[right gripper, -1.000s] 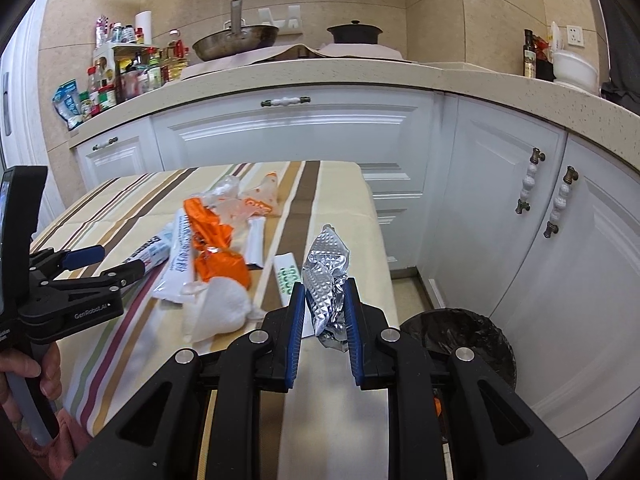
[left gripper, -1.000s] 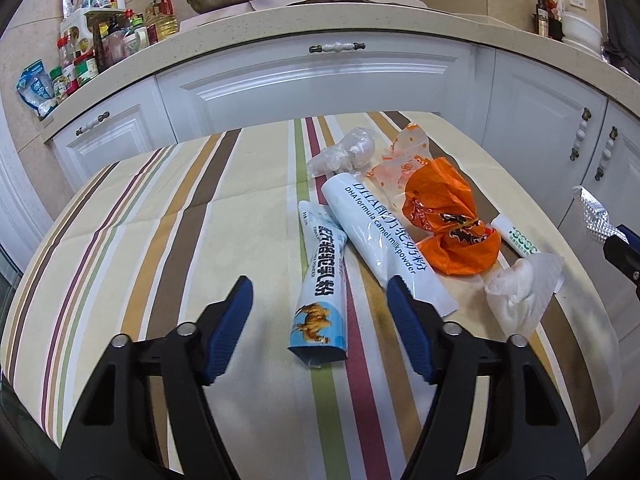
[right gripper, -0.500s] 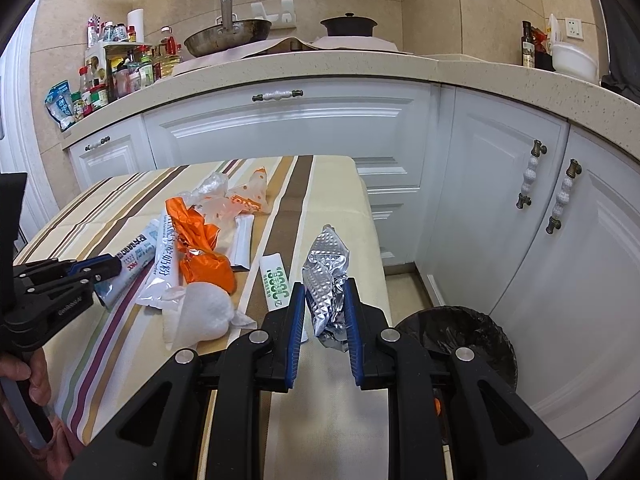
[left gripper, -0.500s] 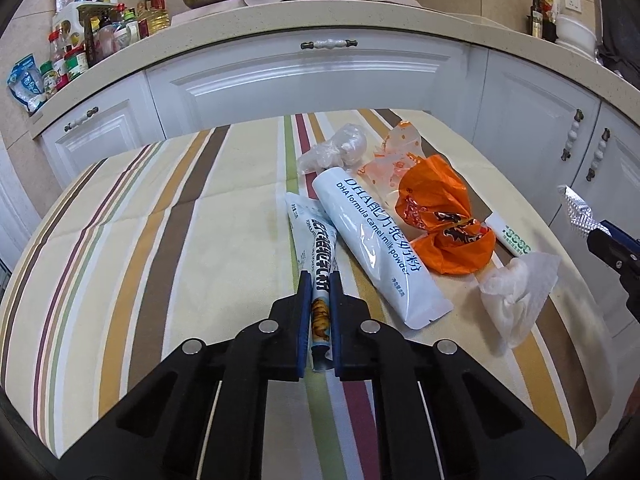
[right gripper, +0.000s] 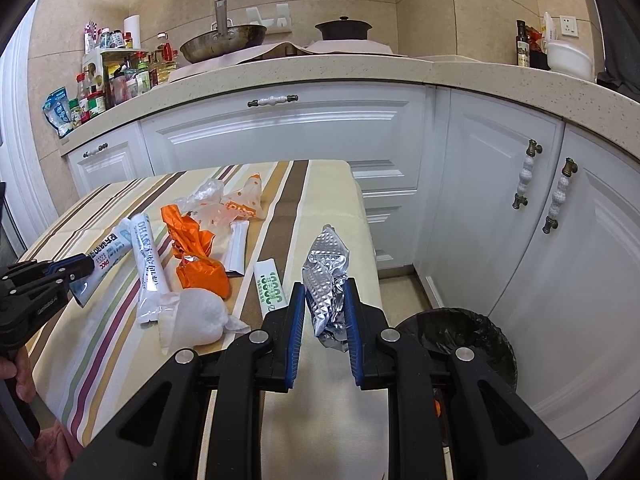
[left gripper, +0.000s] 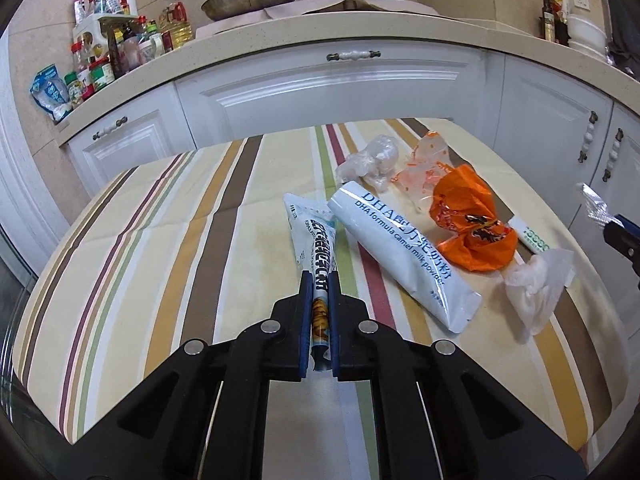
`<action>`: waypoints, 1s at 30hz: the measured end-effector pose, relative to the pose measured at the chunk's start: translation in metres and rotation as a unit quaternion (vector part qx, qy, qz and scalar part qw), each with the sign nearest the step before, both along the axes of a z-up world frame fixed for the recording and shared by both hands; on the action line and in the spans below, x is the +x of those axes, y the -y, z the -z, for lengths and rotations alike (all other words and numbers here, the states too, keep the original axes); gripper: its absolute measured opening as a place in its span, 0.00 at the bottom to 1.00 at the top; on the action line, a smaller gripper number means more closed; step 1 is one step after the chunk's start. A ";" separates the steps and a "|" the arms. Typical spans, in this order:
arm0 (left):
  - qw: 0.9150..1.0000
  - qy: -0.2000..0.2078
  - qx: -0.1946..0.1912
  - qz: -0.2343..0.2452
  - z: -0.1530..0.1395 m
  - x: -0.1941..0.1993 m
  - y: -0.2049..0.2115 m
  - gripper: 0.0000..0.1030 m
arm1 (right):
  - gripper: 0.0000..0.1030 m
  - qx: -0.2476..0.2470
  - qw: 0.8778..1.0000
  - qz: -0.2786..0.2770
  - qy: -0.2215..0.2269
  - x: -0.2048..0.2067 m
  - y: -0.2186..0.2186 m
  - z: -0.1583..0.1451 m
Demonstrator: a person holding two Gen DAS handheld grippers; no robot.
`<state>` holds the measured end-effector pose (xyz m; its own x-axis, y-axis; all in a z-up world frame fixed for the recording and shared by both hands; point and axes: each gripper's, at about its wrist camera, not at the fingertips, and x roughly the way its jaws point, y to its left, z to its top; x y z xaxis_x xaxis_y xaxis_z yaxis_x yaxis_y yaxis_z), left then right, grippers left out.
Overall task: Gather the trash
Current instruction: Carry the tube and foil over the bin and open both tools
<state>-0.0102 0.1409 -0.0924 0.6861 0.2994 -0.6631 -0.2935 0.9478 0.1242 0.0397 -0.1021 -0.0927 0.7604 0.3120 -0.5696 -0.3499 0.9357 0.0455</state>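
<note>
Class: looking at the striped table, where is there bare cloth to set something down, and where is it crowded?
Free: the cloth left of the blue-and-white sachet, out to the table edge. Crowded: the right side, from the white DHA pouch past the orange wrapper to the tissue.

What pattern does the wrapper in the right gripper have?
Shiny silver foil embossed with a small raised diamond grid; clearest in the right wrist view.

Slim blue-white printed sachet (left gripper: 316, 252) pinched at near end, far end on striped cloth. Crumpled embossed silver foil wrapper (right gripper: 326, 280) clamped upright, off table. Flat on cloth: long white milk-powder sachet (left gripper: 404, 256), crumpled orange plastic wrapper (left gripper: 468, 224), white tissue wad (left gripper: 534, 288).
</note>
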 end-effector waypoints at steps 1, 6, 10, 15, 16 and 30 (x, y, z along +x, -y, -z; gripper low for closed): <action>1.000 0.003 0.002 -0.003 -0.001 0.003 -0.001 0.07 | 0.20 0.000 1.000 0.000 0.000 0.000 0.001 0.000; 1.000 0.018 0.012 -0.009 -0.009 0.011 -0.003 0.07 | 0.20 0.002 1.000 0.007 0.003 -0.002 0.004 -0.003; 0.999 0.030 0.020 0.006 -0.020 0.009 0.009 0.07 | 0.20 0.003 1.000 0.017 0.009 -0.002 0.011 -0.005; 0.997 0.049 0.026 0.048 -0.036 0.008 0.040 0.07 | 0.20 0.003 0.999 0.038 0.012 -0.002 0.028 -0.005; 0.996 0.054 0.026 0.060 -0.039 0.009 0.048 0.07 | 0.20 0.002 0.999 0.043 0.012 -0.002 0.032 -0.005; 0.973 0.062 0.027 0.221 -0.032 0.047 0.171 0.07 | 0.20 -0.041 0.988 0.148 0.019 -0.003 0.110 -0.003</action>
<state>0.0369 -0.0299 -0.0600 0.8291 -0.0115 -0.5590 0.1263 0.9778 0.1671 0.0369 -0.2125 -0.0900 0.8333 0.0264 -0.5523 -0.0599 0.9973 -0.0427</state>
